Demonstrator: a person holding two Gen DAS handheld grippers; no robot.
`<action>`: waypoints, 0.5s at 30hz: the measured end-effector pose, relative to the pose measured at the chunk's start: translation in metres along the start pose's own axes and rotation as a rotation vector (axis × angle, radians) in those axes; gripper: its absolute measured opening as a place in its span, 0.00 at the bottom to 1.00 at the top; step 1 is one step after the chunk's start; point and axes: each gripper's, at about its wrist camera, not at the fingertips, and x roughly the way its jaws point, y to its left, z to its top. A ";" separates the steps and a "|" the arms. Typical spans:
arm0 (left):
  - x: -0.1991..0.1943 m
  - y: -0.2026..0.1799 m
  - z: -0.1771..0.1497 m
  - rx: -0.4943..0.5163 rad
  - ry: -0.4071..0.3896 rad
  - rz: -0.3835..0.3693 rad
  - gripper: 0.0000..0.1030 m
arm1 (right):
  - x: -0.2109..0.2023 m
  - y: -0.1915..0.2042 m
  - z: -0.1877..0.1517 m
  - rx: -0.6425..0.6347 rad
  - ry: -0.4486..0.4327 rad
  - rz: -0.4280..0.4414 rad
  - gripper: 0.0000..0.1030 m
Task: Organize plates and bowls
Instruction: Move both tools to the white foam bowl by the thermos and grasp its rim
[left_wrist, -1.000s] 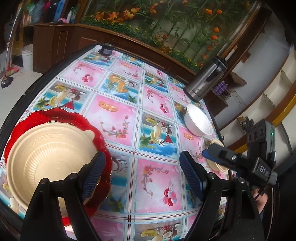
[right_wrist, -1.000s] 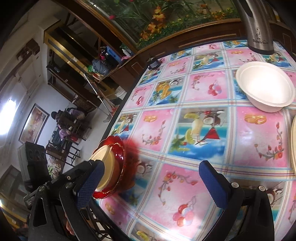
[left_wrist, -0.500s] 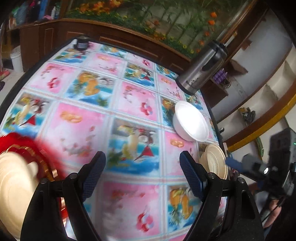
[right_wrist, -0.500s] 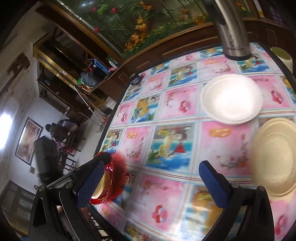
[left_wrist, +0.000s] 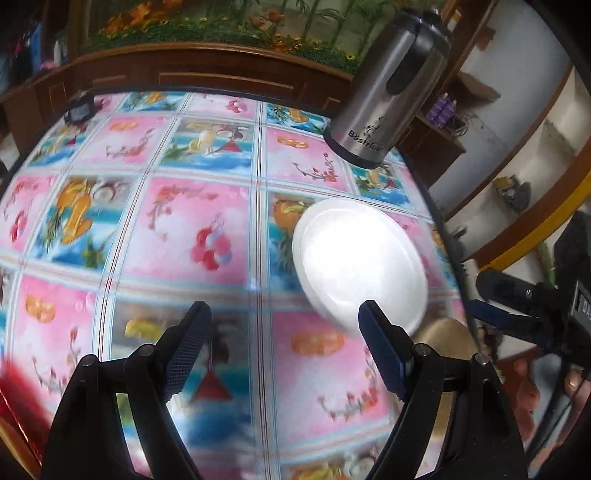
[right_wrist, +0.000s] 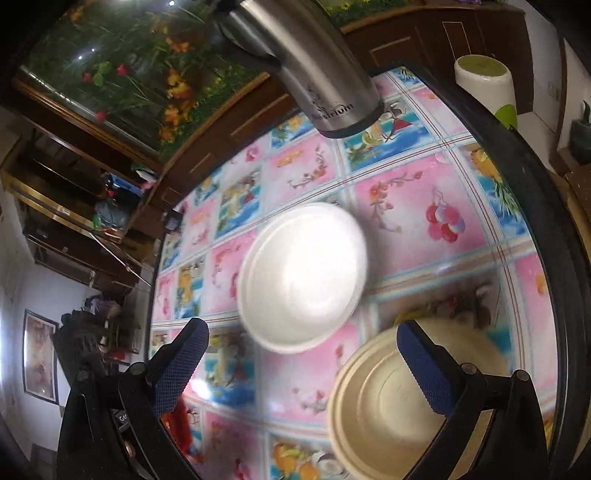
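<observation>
A white foam bowl (left_wrist: 360, 258) sits on the patterned table; it also shows in the right wrist view (right_wrist: 303, 277). A tan bowl (right_wrist: 402, 398) sits near the table's edge, just in front of the white one; in the left wrist view a sliver of it (left_wrist: 443, 332) shows. My left gripper (left_wrist: 284, 347) is open and empty above the table, left of the white bowl. My right gripper (right_wrist: 303, 365) is open and empty, its right finger over the tan bowl. A blurred red plate edge (left_wrist: 14, 398) shows at the lower left.
A steel thermos jug (left_wrist: 388, 88) stands behind the white bowl, also in the right wrist view (right_wrist: 317, 70). A white and green cup (right_wrist: 487, 85) stands at the far table edge. A small dark object (left_wrist: 79, 110) sits far left. The right gripper (left_wrist: 524, 317) is beyond the table's right edge.
Both grippers have swung away from the red plate with its tan bowl toward the white bowl and the other tan bowl. Both bowls now look much closer. Both grippers stay open.
</observation>
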 end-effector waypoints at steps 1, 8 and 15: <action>0.005 -0.002 0.002 -0.001 0.006 0.007 0.80 | 0.007 -0.002 0.005 -0.007 0.014 -0.024 0.99; 0.040 -0.015 0.013 0.000 0.034 0.046 0.80 | 0.036 -0.013 0.019 -0.001 0.061 -0.073 0.89; 0.055 -0.020 0.015 0.009 0.023 0.074 0.80 | 0.055 -0.016 0.023 -0.015 0.077 -0.116 0.73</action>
